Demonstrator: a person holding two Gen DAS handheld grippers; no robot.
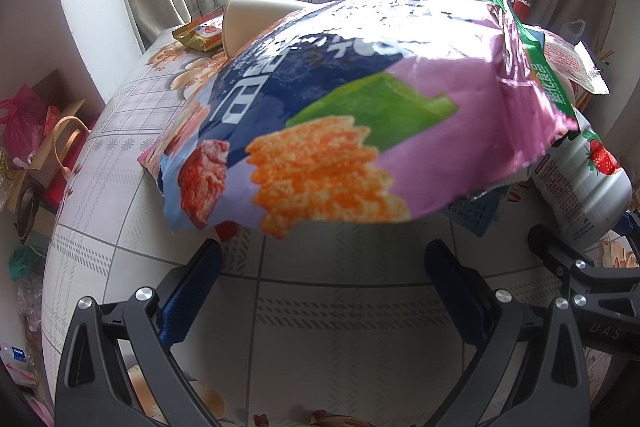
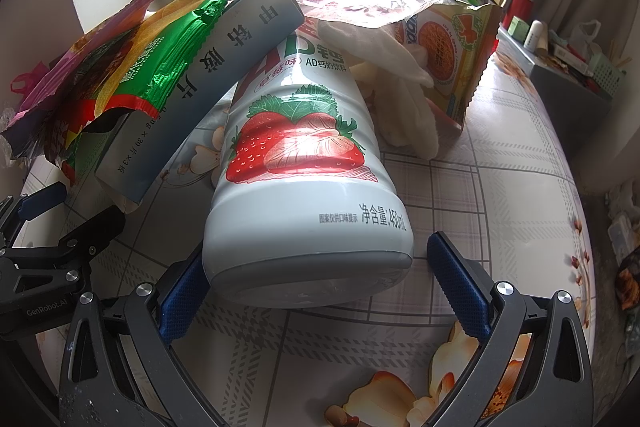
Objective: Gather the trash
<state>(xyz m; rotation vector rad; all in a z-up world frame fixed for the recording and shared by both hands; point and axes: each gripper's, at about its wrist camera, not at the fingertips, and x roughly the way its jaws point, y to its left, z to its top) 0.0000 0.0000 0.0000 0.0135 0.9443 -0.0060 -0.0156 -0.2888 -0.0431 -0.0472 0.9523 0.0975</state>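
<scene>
A big pink and blue snack bag (image 1: 360, 115) lies on the table just ahead of my open left gripper (image 1: 322, 261); its near edge hangs above the gap between the fingers. A white strawberry-milk bottle (image 2: 300, 187) lies on its side, base toward me, between the open fingers of my right gripper (image 2: 316, 267); the left pad (image 2: 182, 295) touches or nearly touches it. The bottle also shows in the left wrist view (image 1: 584, 187). A grey medicine box (image 2: 192, 91) leans on the bottle, under a green wrapper (image 2: 160, 47). A crumpled tissue (image 2: 396, 95) and an orange biscuit bag (image 2: 452, 59) lie behind.
The table has a floral, checked cloth (image 2: 500, 187). A paper cup (image 1: 248, 19) and a small gold wrapper (image 1: 200, 33) lie at the far left. A grey tray of small items (image 2: 568, 67) stands at the right. Bags and boxes sit on the floor at the left (image 1: 36, 131).
</scene>
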